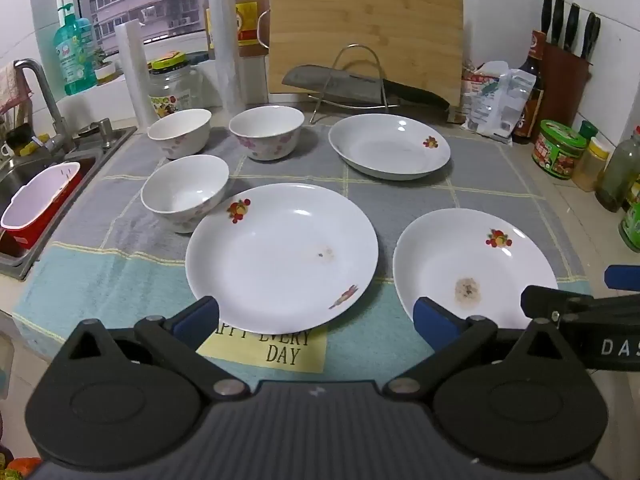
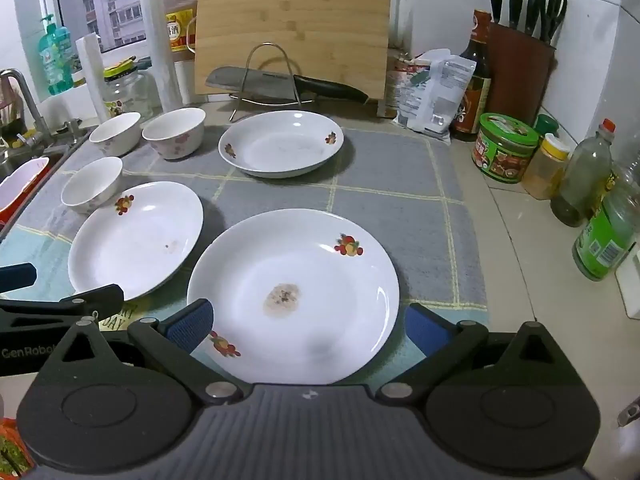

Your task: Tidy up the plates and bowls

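Plates and bowls sit spread over a grey and teal checked mat [image 1: 400, 208] on the kitchen counter. At the far left lies the sink [image 1: 24, 168] with a red and white basket [image 1: 36, 204] in it. Next come three flowered bowls: a rear left bowl [image 1: 180, 132], a rear bowl [image 1: 267, 131] just beside it, and a front bowl [image 1: 185, 194] whose side touches or nearly touches the rim of the large near plate [image 1: 282, 258]. That plate carries a small brown mark and covers part of a yellow label [image 1: 276, 354] printed on the mat. Behind it, toward the wall, a far plate [image 1: 389, 146] stands apart from the others, in front of a cleaver [image 1: 360, 86] on a wire rack and an upright cutting board [image 1: 366, 36]. To the right rests a stained plate [image 2: 294, 294] with a brownish spot at its centre. The left gripper [image 1: 316, 316] hangs over the near edge of the large plate with its jaws spread wide and nothing between the pads. The right gripper [image 2: 308, 324] hovers likewise over the stained plate, jaws wide apart, gripping nothing. Furthest right stand jars and bottles [image 2: 560, 176] and a knife block [image 2: 520, 68].
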